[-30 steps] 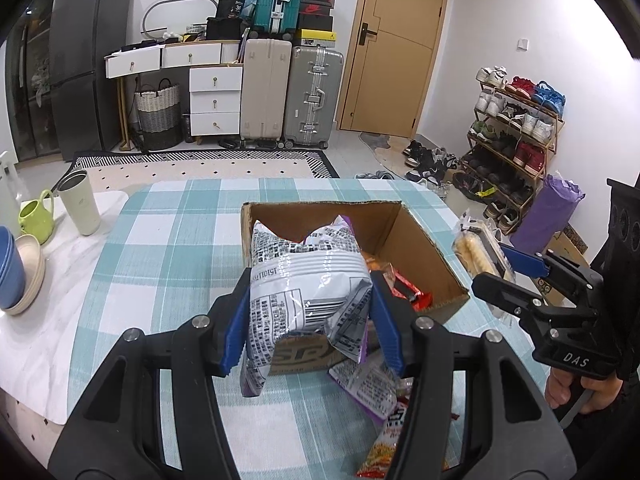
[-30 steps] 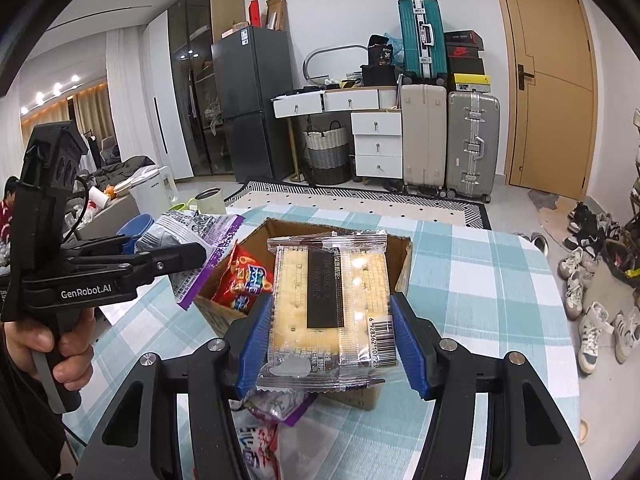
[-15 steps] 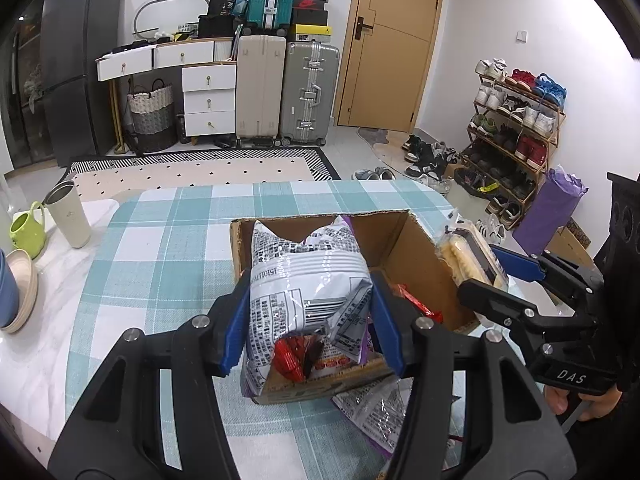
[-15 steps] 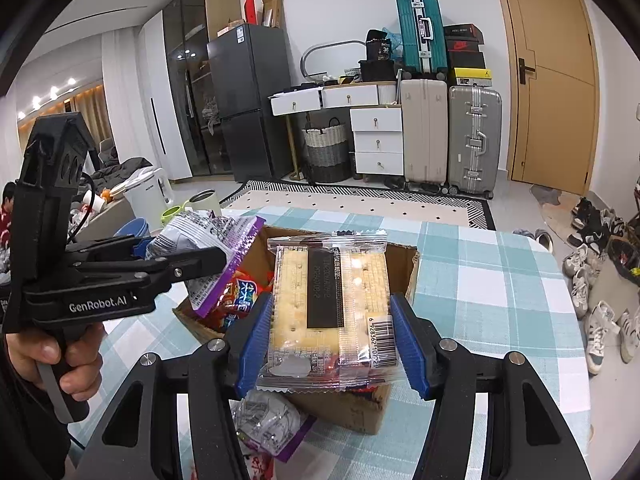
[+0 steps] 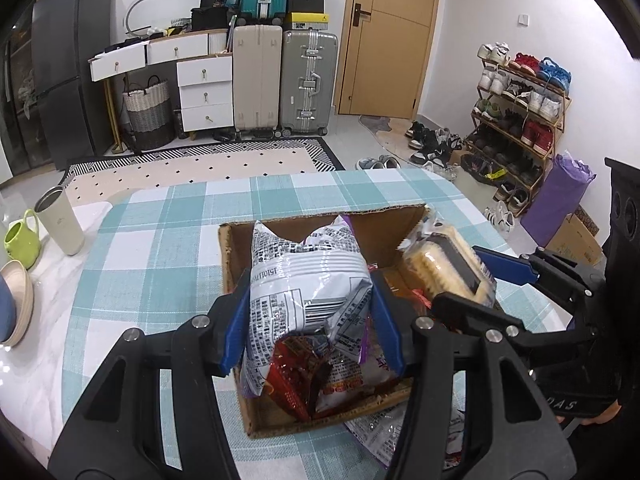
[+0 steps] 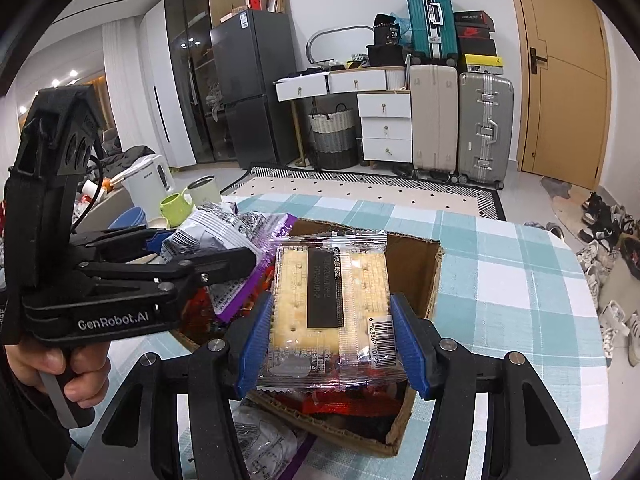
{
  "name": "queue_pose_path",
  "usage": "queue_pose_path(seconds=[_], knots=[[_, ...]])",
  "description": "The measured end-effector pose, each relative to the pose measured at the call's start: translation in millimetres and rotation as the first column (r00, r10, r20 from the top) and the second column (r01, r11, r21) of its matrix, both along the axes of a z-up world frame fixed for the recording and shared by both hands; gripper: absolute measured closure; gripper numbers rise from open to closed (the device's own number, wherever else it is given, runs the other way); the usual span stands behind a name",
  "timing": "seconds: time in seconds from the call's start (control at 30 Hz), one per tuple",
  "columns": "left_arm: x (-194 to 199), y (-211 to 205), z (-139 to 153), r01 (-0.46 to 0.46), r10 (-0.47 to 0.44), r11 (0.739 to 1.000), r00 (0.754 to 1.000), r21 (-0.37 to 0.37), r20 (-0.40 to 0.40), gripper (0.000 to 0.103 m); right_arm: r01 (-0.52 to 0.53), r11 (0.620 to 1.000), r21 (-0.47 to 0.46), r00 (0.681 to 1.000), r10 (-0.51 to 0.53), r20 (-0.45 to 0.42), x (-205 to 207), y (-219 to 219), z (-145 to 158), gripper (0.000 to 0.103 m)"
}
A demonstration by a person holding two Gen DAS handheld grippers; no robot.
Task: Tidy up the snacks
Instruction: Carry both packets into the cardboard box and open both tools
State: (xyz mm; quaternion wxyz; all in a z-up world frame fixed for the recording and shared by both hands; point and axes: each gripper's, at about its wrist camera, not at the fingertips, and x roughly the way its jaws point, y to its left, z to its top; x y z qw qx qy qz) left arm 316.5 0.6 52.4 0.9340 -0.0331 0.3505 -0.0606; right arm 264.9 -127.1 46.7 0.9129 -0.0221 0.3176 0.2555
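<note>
1. Both packets have come forward over the cardboard box (image 5: 320, 420) since a second ago, and now they hang right above its opening.
2. Nearest, the left gripper (image 5: 312, 328) has its fingers clamped on the grey-and-white chip bag (image 5: 308, 280); the puffy bag bulges between them and could slide or tip as it drops onto the red packets (image 5: 298, 376) piled below.
3. Just beside it, the right gripper (image 6: 332, 344) pinches the clear cracker pack (image 6: 330, 304) flat by its edges. Squeeze harder and the crackers may crack.
4. The two tools sit very close over one box, so a bump could knock either load loose.
5. A loose purple-edged packet (image 6: 260, 444) lies on the checked tabletop (image 5: 160, 248) against the box's near wall, unsorted for now.
6. Farther left, the green mug (image 5: 22, 240) and beige tumbler (image 5: 60, 220) stand well apart, out of danger.
</note>
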Motion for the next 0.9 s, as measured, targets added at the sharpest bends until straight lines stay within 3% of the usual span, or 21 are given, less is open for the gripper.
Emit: queue_pose_path(seconds=[0.57, 0.7, 0.77, 0.83, 0.9], knots=[[37, -10, -30, 0.006, -0.005, 1.000, 0.999, 0.027, -0.041, 0.051, 0.005, 1.000, -0.012, 1.000, -0.005, -0.018, 16, -2, -16, 0.044], [38, -10, -31, 0.001, 0.000, 1.000, 0.999, 0.009, -0.053, 0.050, -0.007, 1.000, -0.016, 1.000, 0.007, 0.005, 12, -3, -13, 0.040], [40, -8, -33, 0.003, -0.003, 1.000, 0.998, 0.000, -0.063, 0.050, -0.003, 1.000, -0.019, 1.000, 0.003, 0.020, 8, -5, -10, 0.035], [39, -7, -33, 0.000, 0.000, 1.000, 0.998, 0.005, -0.067, 0.050, 0.005, 1.000, -0.022, 0.999, -0.005, 0.040, 2, -9, -6, 0.021], [37, -6, -33, -0.004, 0.005, 1.000, 0.997, 0.005, -0.073, 0.046, 0.017, 1.000, -0.022, 0.999, -0.016, 0.052, -3, -14, -3, 0.014]])
